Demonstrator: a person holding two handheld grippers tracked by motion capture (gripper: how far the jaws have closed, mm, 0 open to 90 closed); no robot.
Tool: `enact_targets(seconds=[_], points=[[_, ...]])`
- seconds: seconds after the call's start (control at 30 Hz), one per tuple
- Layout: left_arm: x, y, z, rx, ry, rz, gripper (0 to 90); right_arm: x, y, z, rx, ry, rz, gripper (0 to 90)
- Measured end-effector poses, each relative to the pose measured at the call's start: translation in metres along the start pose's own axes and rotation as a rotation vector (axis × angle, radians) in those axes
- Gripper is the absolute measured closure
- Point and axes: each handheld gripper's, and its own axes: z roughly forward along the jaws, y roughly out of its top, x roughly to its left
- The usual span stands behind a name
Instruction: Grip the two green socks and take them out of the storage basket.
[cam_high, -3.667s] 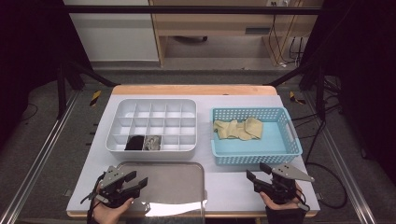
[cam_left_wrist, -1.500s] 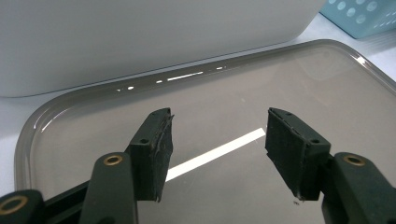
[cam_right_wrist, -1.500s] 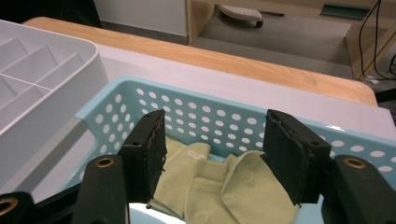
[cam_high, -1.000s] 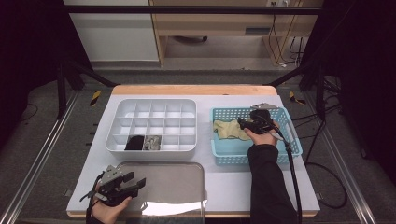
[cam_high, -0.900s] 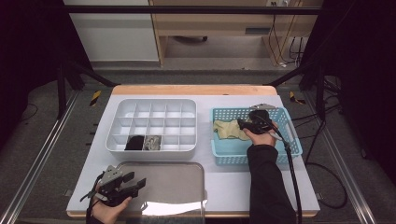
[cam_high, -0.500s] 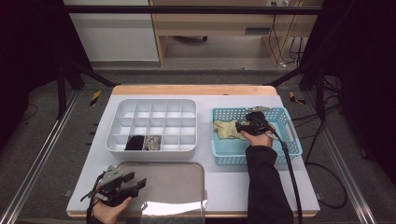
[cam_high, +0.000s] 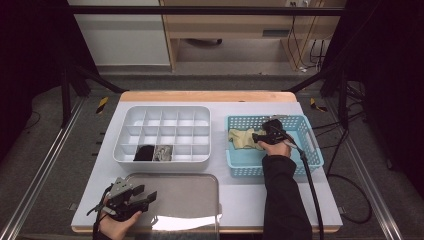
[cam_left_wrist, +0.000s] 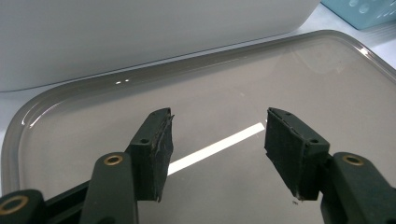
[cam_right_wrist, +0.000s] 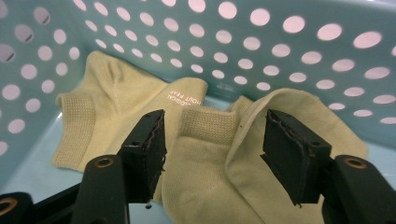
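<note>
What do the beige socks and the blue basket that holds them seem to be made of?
The socks look like soft knitted fabric, probably cotton: matte, with a ribbed cuff and folds. The basket looks like moulded plastic, smooth and slightly glossy, with even rows of round holes in its walls.

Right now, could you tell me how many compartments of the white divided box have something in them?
2: a dark item and a grey patterned item, side by side in the white divided box's near row.

High view looks down from the worktop's near edge; claw views sit close over grey tray and blue basket, both shared with it
</note>
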Motion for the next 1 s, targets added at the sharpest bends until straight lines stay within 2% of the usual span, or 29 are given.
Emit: enact_targets(seconds=[0.17,0.37,0.47,0.6,0.77,0.9,1.0], points=[[-0.0001,-0.0001,0.0003,0.001,0.0,-0.001,41.0,-0.0008,-0.0014,0.0028,0.029,0.006,-0.005,40.9],[-0.0002,-0.0002,0.0003,0.001,-0.001,0.0,41.1,-0.0007,-0.0037,0.0061,0.093,-0.006,-0.009,50.7],[-0.0002,-0.0002,0.0003,0.0,-0.002,-0.001,41.2,-0.001,-0.0052,0.0082,0.135,-0.03,-0.005,55.1],[-0.0002,-0.0003,0.0003,0.0,-0.002,-0.001,41.3,-0.0015,-0.0052,0.008,0.143,-0.049,-0.003,63.5],[-0.0002,-0.0003,0.0003,0.001,-0.002,0.001,41.5,-0.0015,-0.0048,0.0059,0.161,-0.065,0.003,81.0],[-0.0002,-0.0003,0.0005,0.001,-0.001,-0.001,41.6,0.0007,-0.0044,0.0044,0.158,-0.078,-0.022,84.0],[-0.0004,-0.0004,0.0006,0.002,0.001,0.0,41.7,0.0022,-0.0035,0.0005,0.127,-0.078,-0.026,84.3]])
